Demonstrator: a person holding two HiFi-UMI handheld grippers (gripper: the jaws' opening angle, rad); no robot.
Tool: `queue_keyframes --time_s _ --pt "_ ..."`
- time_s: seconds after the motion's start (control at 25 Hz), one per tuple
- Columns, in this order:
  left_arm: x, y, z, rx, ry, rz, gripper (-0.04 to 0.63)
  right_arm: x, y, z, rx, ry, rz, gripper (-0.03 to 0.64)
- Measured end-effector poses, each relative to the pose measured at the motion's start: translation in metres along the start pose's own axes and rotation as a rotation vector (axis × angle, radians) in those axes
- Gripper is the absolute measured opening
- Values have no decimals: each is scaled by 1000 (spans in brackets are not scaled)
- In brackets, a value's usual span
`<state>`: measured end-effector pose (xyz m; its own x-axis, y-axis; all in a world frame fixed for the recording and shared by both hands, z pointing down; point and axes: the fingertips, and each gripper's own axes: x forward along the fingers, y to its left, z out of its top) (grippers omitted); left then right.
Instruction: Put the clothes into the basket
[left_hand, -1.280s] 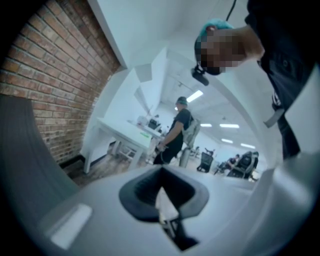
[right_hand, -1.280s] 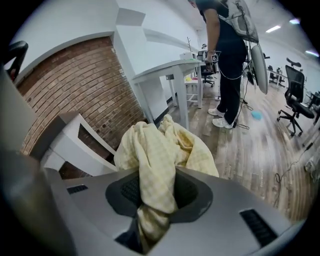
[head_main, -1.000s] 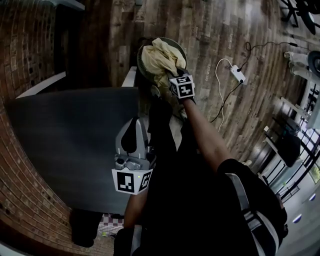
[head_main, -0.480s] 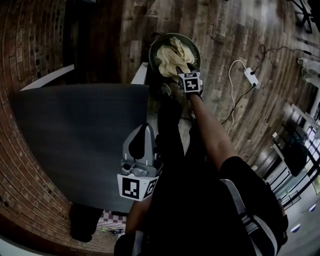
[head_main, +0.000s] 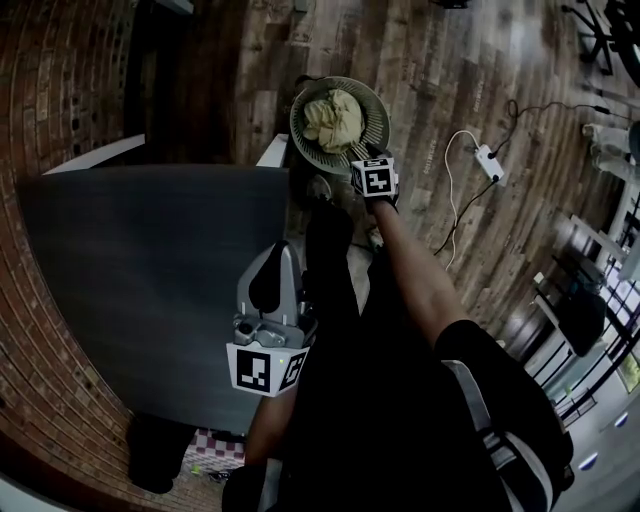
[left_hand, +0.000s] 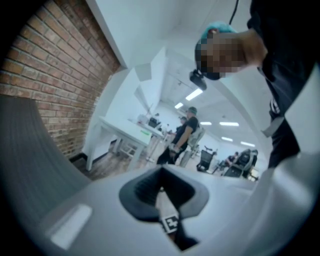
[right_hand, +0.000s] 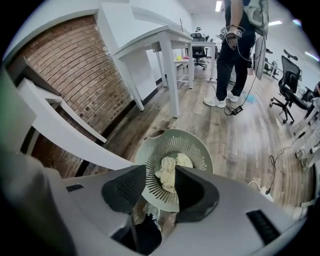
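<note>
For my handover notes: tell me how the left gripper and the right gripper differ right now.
The left gripper has its jaws together; the right gripper has just been opening its jaws, which are now apart. The left sits over the dark table; the right points down at the basket where the cloth lies. Both hold nothing.

A crumpled cream cloth (head_main: 333, 116) lies inside the round slatted green basket (head_main: 306, 140) at the frame's upper centre.
</note>
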<state>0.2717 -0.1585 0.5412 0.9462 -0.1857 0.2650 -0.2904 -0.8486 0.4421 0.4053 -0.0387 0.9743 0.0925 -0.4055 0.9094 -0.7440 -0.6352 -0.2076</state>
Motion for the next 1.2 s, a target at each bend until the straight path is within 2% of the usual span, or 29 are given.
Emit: queue_keyframes --time_s 0.12,0.2,0.4,0.72,1.0,1.2 --pt "-6 -9 10 1 -23 -2 3 -28 9 19 -13 -63 16 58" --pt "-10 -19 18 13 -40 -14 2 -56 15 35 -27 -110 17 31" --pt "-20 -42 46 39 -88 -44 3 -137 26 78 23 -228 18 8" --pt "-38 -73 73 51 -106 -106 3 -271 65 127 9 -406 54 6" --pt "-45 -93 88 85 -126 -156 3 -373 100 160 -65 -589 90 6" --pt "-48 -106 101 109 -156 -144 2 -432 113 161 -102 -678 136 6"
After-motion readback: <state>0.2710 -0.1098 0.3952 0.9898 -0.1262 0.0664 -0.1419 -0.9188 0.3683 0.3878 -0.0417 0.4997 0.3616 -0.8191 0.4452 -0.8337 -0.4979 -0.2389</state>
